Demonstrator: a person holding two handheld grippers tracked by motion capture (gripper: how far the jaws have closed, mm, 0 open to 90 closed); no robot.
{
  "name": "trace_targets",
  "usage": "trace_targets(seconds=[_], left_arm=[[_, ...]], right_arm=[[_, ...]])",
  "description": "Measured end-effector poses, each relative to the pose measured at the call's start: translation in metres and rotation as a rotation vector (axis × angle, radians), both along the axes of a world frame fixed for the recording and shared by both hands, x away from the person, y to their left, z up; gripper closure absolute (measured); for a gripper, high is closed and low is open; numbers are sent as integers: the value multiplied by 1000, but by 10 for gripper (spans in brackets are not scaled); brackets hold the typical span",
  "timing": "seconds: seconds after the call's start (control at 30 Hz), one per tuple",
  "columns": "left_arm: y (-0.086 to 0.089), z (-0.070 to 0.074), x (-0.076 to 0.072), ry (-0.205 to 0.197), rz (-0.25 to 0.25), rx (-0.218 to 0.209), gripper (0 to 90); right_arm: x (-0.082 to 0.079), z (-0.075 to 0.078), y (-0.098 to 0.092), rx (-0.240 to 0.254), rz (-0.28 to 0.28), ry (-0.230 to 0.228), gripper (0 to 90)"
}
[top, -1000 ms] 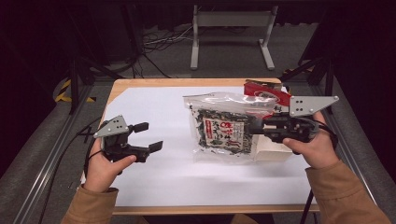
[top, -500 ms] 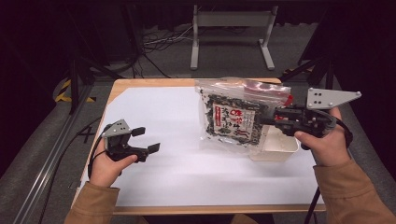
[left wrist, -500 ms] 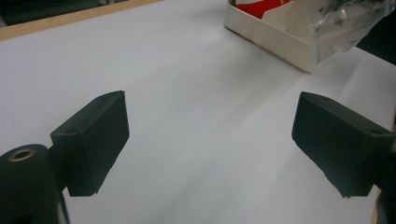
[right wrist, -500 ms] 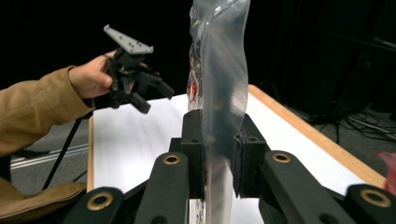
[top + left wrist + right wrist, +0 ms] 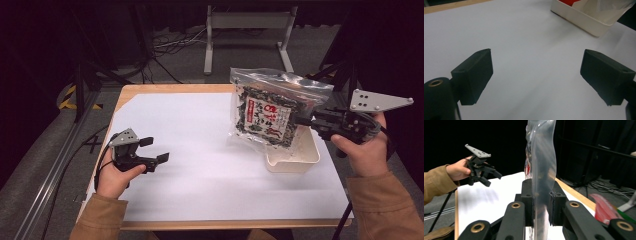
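Since a second ago the right gripper [image 5: 303, 121], clamped on the seaweed bag [image 5: 267, 116], has lifted it above the tray [image 5: 295, 161]; left gripper [image 5: 156, 150] idle, jaws wide and empty; removal looks underway.

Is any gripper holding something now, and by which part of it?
The right gripper pinches the clear seaweed bag by its side edge, lifted above the tray. The left gripper holds nothing.

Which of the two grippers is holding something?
The right gripper: it is shut on the edge of the clear seaweed bag, lifted above the tray. The left gripper is open.
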State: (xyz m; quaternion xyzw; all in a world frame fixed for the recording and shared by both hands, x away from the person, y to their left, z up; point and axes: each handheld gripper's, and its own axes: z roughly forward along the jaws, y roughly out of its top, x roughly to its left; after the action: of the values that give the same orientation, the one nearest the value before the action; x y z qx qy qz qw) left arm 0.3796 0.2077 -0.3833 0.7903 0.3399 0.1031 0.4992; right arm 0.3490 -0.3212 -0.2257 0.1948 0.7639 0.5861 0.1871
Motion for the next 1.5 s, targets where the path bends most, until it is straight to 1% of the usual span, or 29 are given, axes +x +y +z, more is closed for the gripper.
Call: trace_targets(seconds=[0.13,0.17,0.23,0.4,0.43,0.53,0.67,0.77,0.97,1.17,1.2,1.23,1.37,1.5], left_arm=[[2,-2,1,-1,4,8,119],[1,-2,1,7,6,0,119],[2,-3,2,4,6,6,118],[2,-4,2,9,11,3,118],[2,-4,2,15,20,-1,116],[3,-4,2,7,30,-3,109],[4,-4,3,6,37,-4,104],[4,-5,3,10,35,3,105],[3,-7,4,22,32,4,101],[4,-7,4,23,36,5,100],[4,-7,4,23,37,5,100],[3,-7,3,33,39,0,100],[3,-8,4,23,35,6,100],[3,-8,4,24,32,7,100]], right_arm=[[0,0,-7,4,-24,-6,773],[0,0,-8,4,-26,-9,773],[0,-1,-13,2,-43,-14,773],[-1,-2,-23,0,-83,-22,773],[-1,-3,-27,2,-99,-22,773],[-1,-4,-31,3,-115,-28,773],[-3,-6,-41,0,-162,-36,773],[-3,-7,-44,5,-175,-39,773],[-1,-14,-51,22,-217,-24,774],[0,-22,-55,27,-265,-11,773],[1,-22,-55,26,-274,-10,773],[1,-23,-56,25,-282,-8,773],[1,-26,-58,25,-306,-2,773],[3,-31,-59,9,-324,6,773]])
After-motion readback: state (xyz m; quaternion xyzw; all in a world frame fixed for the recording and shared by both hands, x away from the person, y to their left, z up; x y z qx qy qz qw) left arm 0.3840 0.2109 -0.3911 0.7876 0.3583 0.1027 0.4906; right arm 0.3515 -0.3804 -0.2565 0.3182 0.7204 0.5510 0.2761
